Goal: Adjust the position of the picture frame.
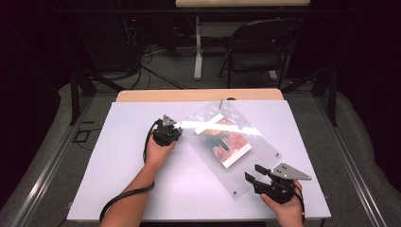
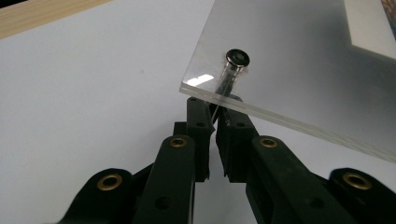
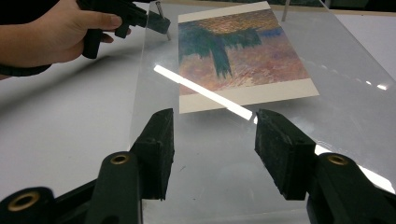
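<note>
On the left, a person's left hand (image 1: 156,153) is holding the left gripper (image 1: 166,130) at the near-left corner of a clear acrylic frame (image 1: 246,163) that is lying askew on the white table (image 1: 118,156). Seen along that gripper (image 2: 215,109), its jaws are standing nearly closed, pinched on the thin metal standoff pin (image 2: 229,77) that is running down from a round bolt head through the corner of the frame (image 2: 289,56); the corner is sitting raised off the white surface.

Moving toward the middle, the frame is sandwiching a colourful print (image 1: 222,142) with a white border, and a bright strip of light is glaring across the panel.

On the right, the right hand (image 1: 283,208) is holding the right gripper (image 1: 253,172) at the frame's near edge. In its own view the right gripper (image 3: 215,135) is standing wide, its two pads hanging apart over the clear panel (image 3: 345,93) and gripping nothing, while the print (image 3: 238,56) is lying just beyond and the left gripper (image 3: 140,16) is showing at the far corner.
</note>
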